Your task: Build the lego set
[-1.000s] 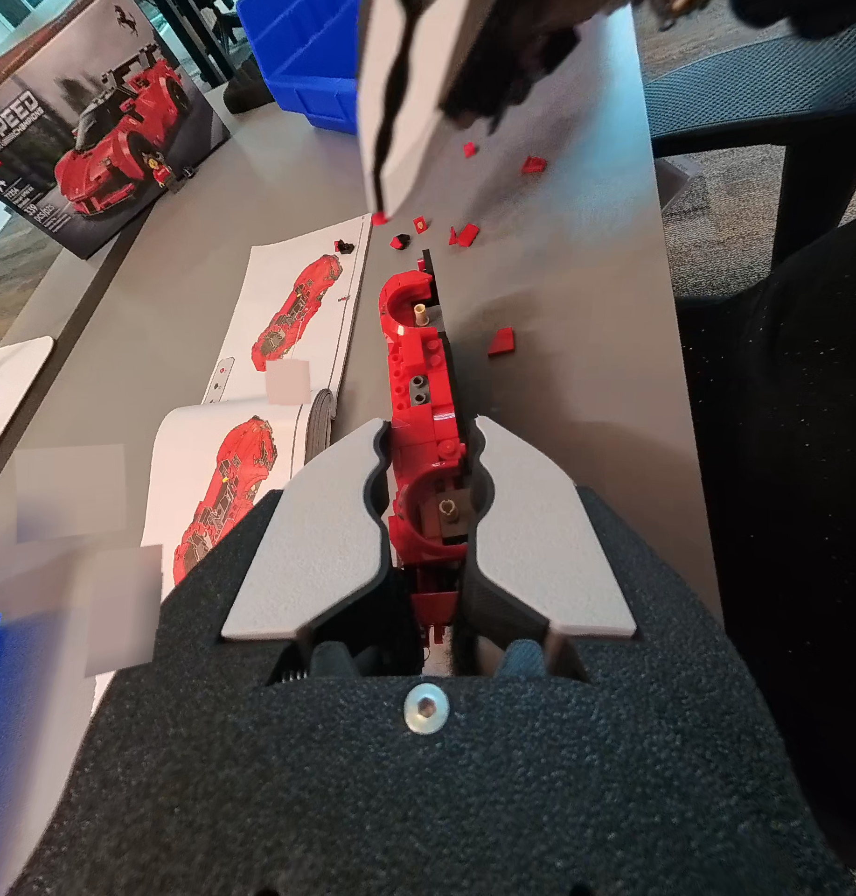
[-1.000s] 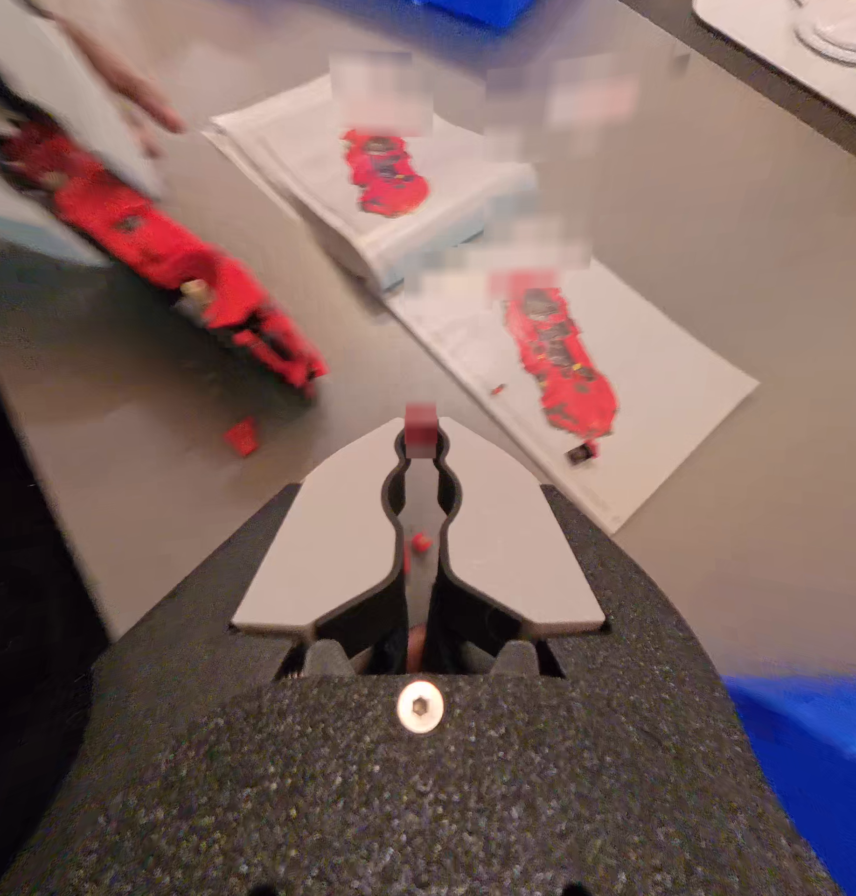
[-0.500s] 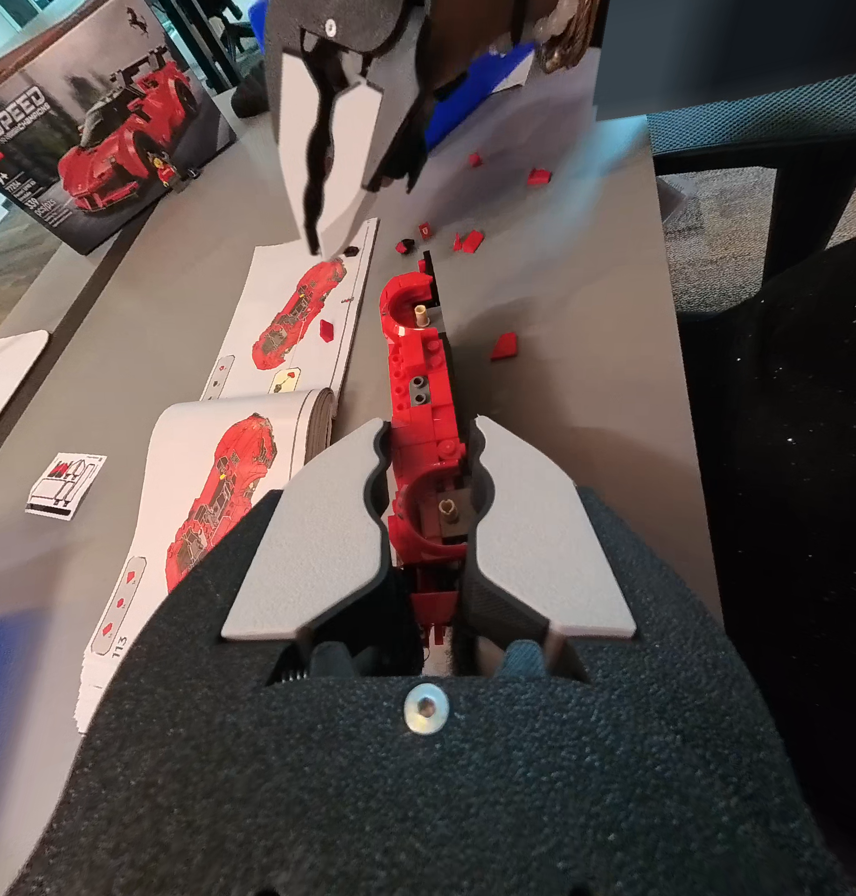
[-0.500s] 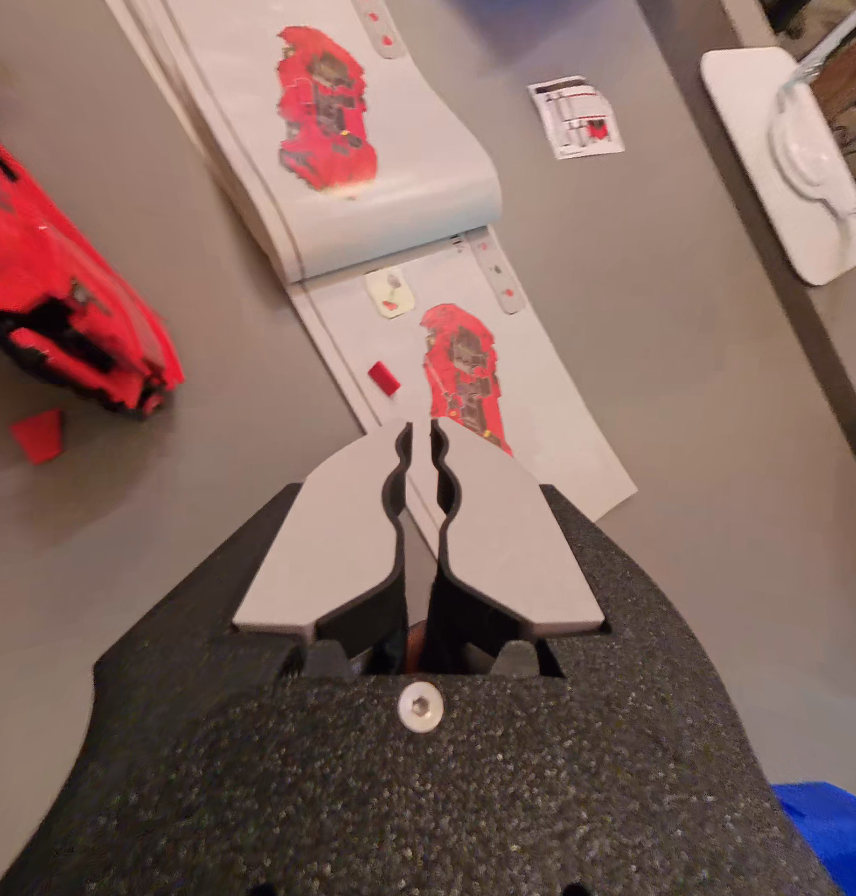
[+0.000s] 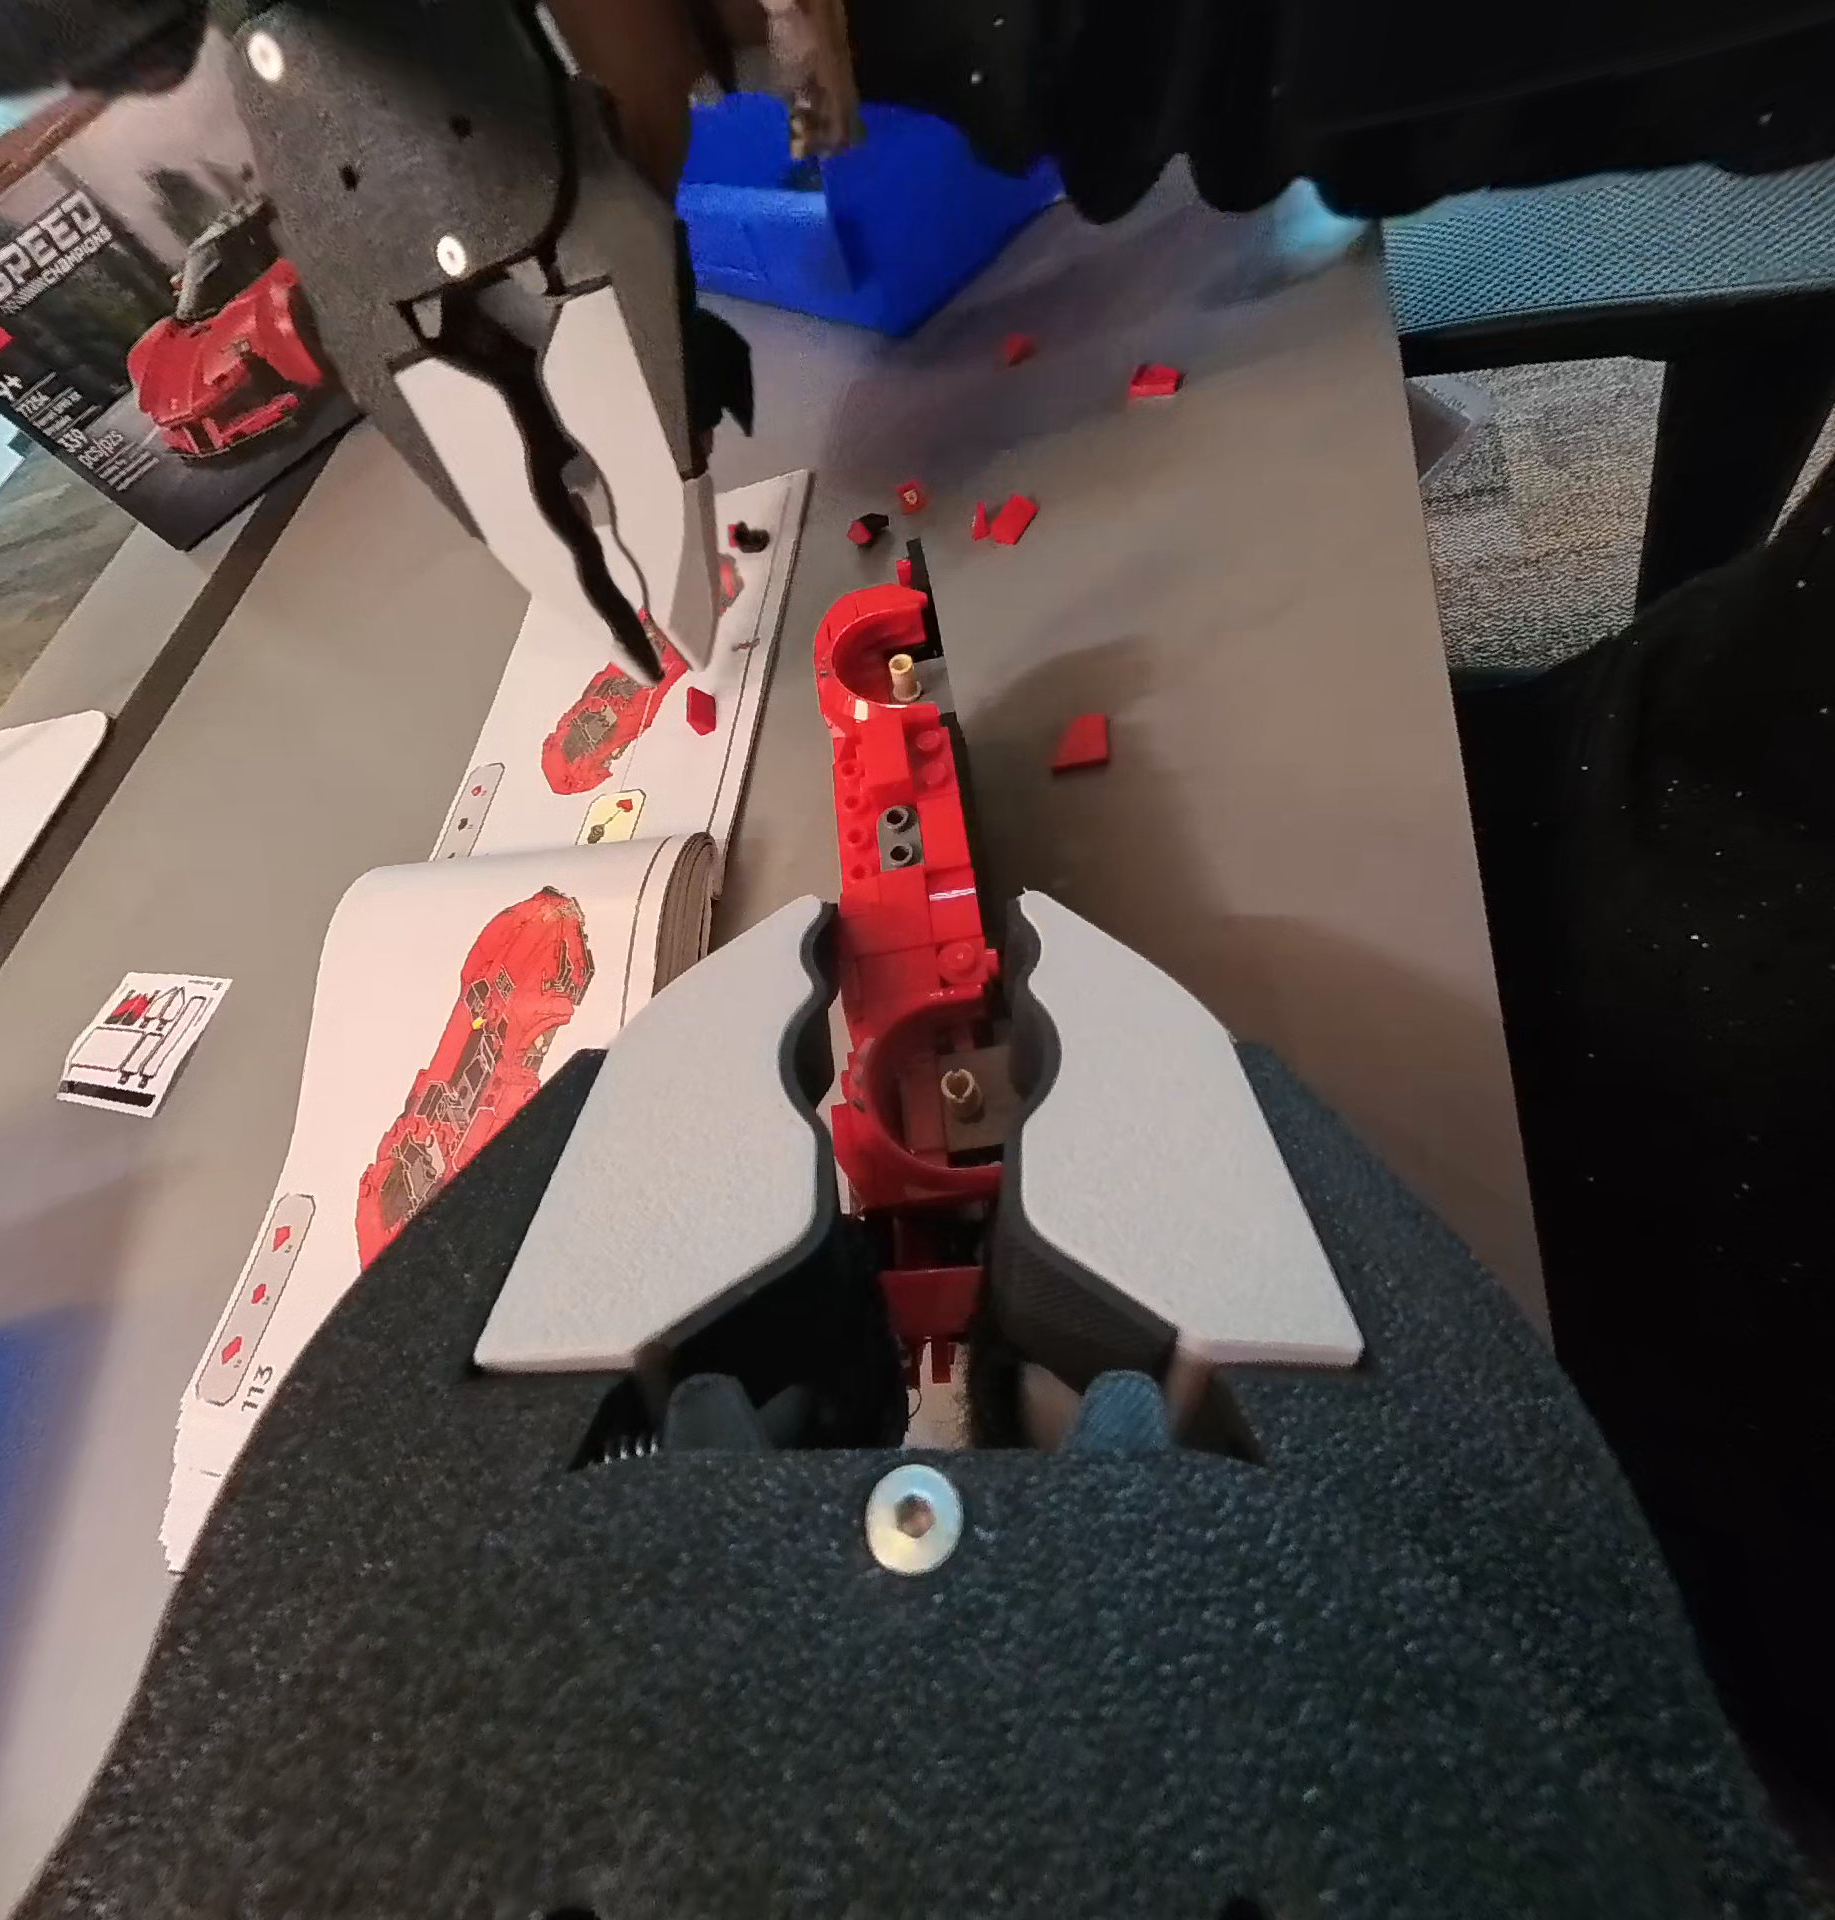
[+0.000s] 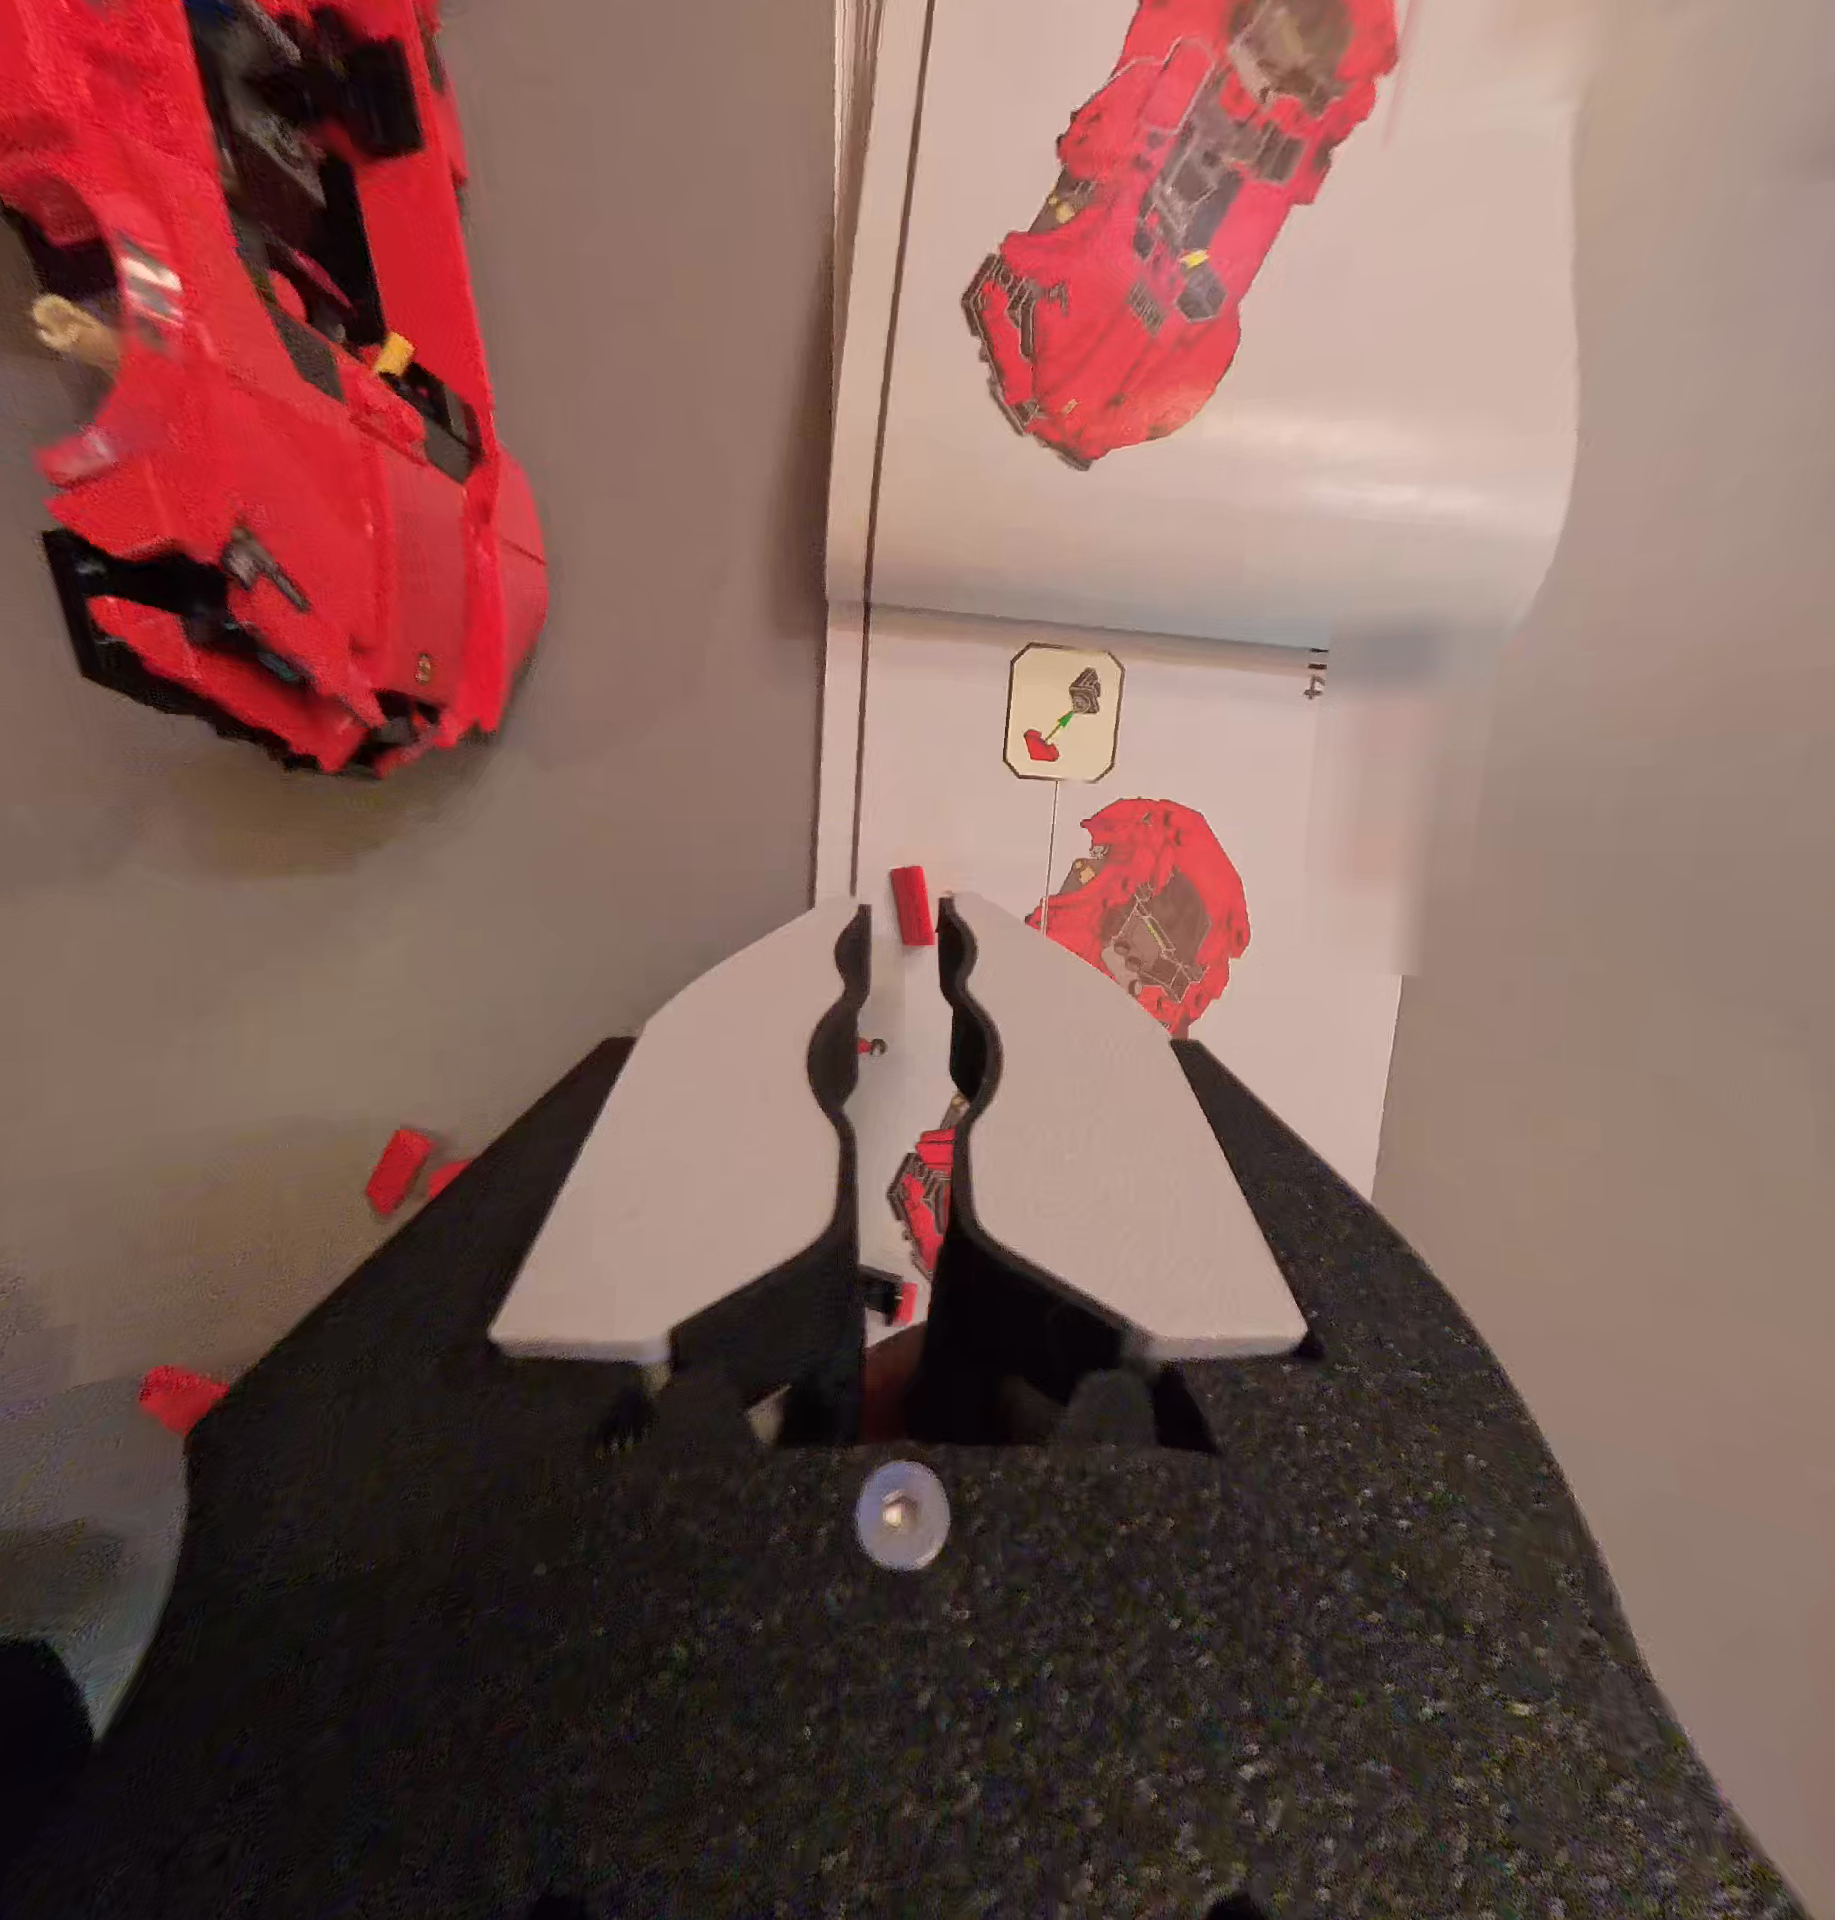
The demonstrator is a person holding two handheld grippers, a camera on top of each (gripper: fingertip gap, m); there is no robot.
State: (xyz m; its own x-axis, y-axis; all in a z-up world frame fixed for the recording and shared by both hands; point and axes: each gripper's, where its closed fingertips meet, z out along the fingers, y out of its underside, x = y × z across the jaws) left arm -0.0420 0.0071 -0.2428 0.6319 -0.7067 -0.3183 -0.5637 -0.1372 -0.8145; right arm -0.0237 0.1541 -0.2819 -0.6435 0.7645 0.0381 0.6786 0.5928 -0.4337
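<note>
My left gripper is shut on the red Lego car model, which stands on its side on the grey table. The car also shows in the right wrist view. My right gripper points down at the open instruction booklet, its jaws a little apart. A small red piece lies on the page between its fingertips, with a gap to each pad. In the left wrist view the right gripper hovers just beside that piece.
Loose red pieces and several more lie on the table past the car. A blue bin and the set's box stand at the back. A sticker sheet lies left. The table's right edge meets a chair. There is about 15 cm between the tips of the two grippers.
A second ago my right gripper carried the small red piece; it then lay loose on the booklet while the pads were together. The right gripper has come down over it and opened slightly. The left is unchanged.
</note>
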